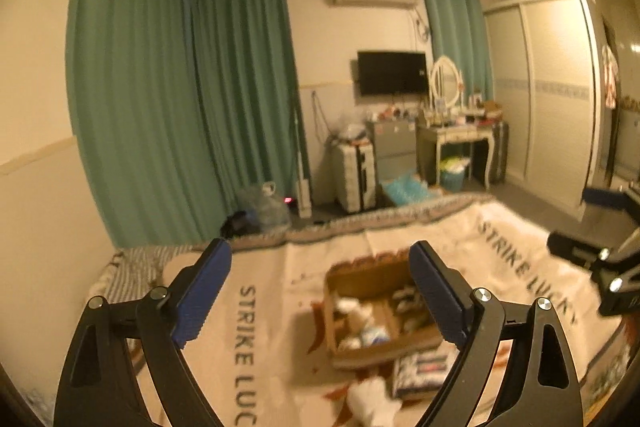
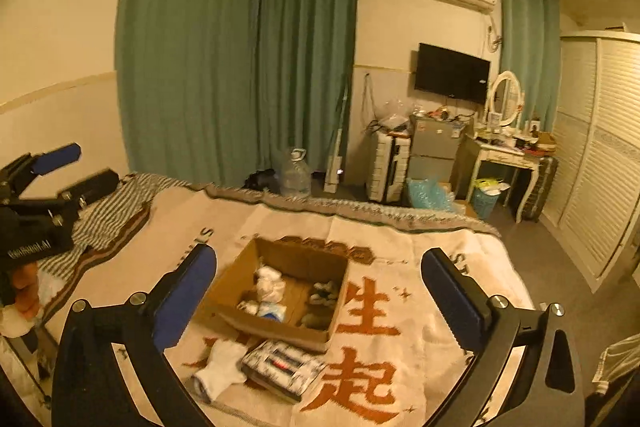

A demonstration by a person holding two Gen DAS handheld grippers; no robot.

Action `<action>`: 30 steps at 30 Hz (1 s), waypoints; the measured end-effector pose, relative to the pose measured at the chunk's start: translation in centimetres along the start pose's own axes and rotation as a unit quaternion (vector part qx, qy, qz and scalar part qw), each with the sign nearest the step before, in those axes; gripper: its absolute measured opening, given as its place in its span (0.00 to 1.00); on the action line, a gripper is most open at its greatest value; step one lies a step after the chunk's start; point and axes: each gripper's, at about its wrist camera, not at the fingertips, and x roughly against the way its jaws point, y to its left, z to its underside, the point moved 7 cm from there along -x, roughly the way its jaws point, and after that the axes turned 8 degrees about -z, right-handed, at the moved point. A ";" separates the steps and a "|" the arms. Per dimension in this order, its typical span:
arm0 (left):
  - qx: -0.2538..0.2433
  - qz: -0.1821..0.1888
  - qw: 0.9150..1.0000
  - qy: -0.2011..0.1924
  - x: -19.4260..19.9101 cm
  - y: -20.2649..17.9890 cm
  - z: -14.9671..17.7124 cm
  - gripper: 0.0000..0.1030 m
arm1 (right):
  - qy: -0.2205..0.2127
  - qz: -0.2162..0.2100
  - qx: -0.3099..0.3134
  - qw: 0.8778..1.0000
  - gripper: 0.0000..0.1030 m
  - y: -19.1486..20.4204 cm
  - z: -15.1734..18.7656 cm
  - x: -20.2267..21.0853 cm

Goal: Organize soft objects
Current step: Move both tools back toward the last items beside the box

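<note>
An open brown cardboard box [image 2: 276,293] holding rolled white and dark socks sits on the cream printed blanket [image 2: 420,367] covering the bed, ahead of the right gripper [image 2: 320,303] and left gripper [image 1: 320,291], both spread wide and empty. A loose white sock [image 2: 218,373] lies just before the box, nearer the grippers.

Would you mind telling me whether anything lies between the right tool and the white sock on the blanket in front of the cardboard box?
Nothing visible blocks it. The right tool hangs open above the blanket, and the white sock lies exposed just in front of the cardboard box. A patterned folded item lies right beside the sock, not on top of it.
</note>
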 end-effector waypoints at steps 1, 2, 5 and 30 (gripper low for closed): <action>-0.005 -0.005 1.000 0.008 -0.2 -0.1 1.1 0.89 | 0.003 -0.004 -0.001 1.000 1.00 0.2 0.6 -0.1; -0.008 -0.012 1.000 0.016 -0.4 -0.1 2.1 0.89 | 0.009 -0.010 -0.002 1.000 1.00 0.5 1.5 -0.4; -0.008 -0.017 0.999 0.046 -1.5 -0.4 5.6 0.89 | 0.023 -0.018 -0.004 1.000 1.00 0.8 3.9 -1.6; -0.006 0.031 0.962 0.270 -12.8 -6.1 26.6 0.89 | 0.234 -0.070 0.099 0.965 0.94 3.4 27.2 -21.1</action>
